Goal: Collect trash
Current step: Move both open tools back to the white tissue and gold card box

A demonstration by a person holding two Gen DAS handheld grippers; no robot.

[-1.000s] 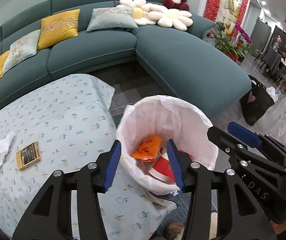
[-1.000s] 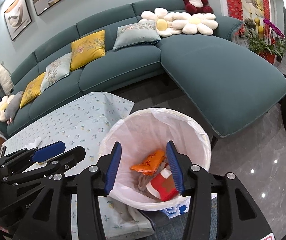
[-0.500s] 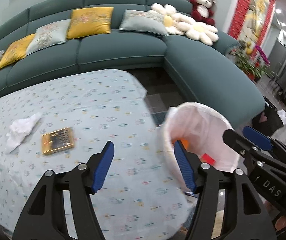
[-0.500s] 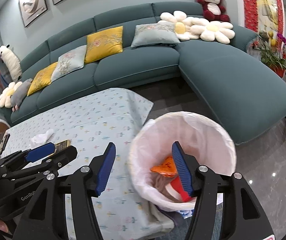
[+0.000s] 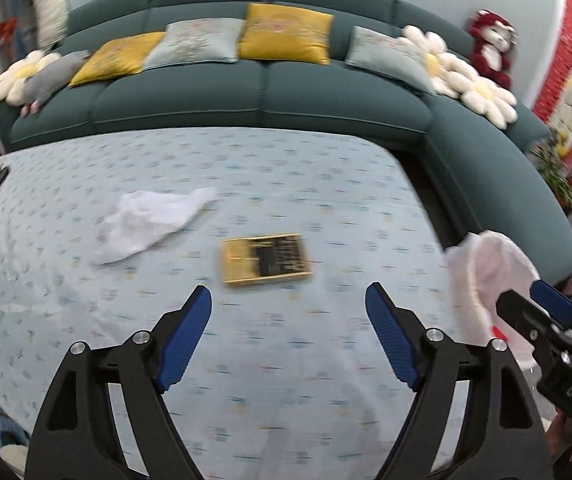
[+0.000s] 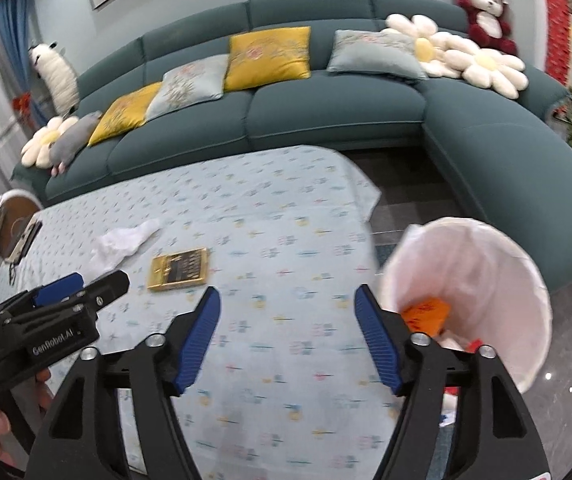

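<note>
2 pieces left: a crumpled white tissue (image 5: 147, 220) and a flat gold-and-black packet (image 5: 265, 259) lie on the pale blue patterned tablecloth (image 5: 326, 184), near each other but apart.
Left gripper (image 5: 288, 338): blue-padded jaws have just been opening, nothing between them; aimed over the packet, likely to take it.
Right gripper (image 6: 288, 338): jaws likewise just been opening, empty, over bare cloth.
Bin: the round white-lined waste basket (image 6: 526, 256) stands just off the table's right edge, probably for short carries; an orange wrapper (image 6: 426, 314) lies inside.
Next: judging by aim, close on the packet.
</note>
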